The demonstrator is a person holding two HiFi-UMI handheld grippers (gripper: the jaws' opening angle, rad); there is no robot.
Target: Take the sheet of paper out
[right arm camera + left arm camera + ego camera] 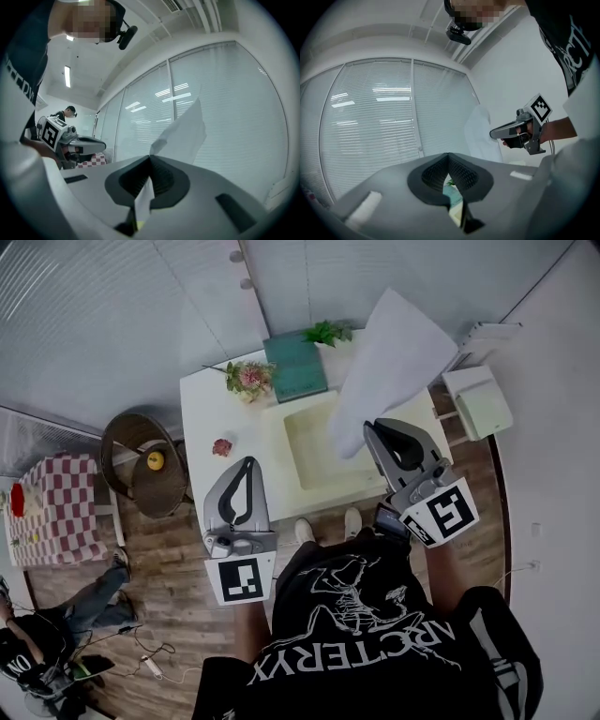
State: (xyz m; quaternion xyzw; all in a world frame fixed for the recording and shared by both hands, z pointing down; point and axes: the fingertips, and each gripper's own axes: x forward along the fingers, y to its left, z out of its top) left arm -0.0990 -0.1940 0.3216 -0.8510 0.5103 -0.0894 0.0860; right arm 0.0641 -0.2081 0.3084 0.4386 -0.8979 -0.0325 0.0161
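A white sheet of paper (389, 362) hangs in the air above a shallow cream tray (281, 457) on the white table (202, 418). My right gripper (371, 427) is shut on the sheet's lower edge. In the right gripper view the paper (183, 133) rises past the closed jaws (150, 157), with a strip of it pinched between them. My left gripper (248, 461) hovers at the table's near left edge, shut and holding nothing. The left gripper view shows its jaw tips (448, 154) together, and beyond them the sheet (480, 133) with the right gripper (494, 133).
A green book (294, 367), a small plant (326, 332) and a bunch of flowers (248, 379) stand at the table's far side, a small red thing (222, 446) to the left. A white box (478, 401) is at the right; a round wicker seat (141, 465) and a checkered table (56, 507) are left.
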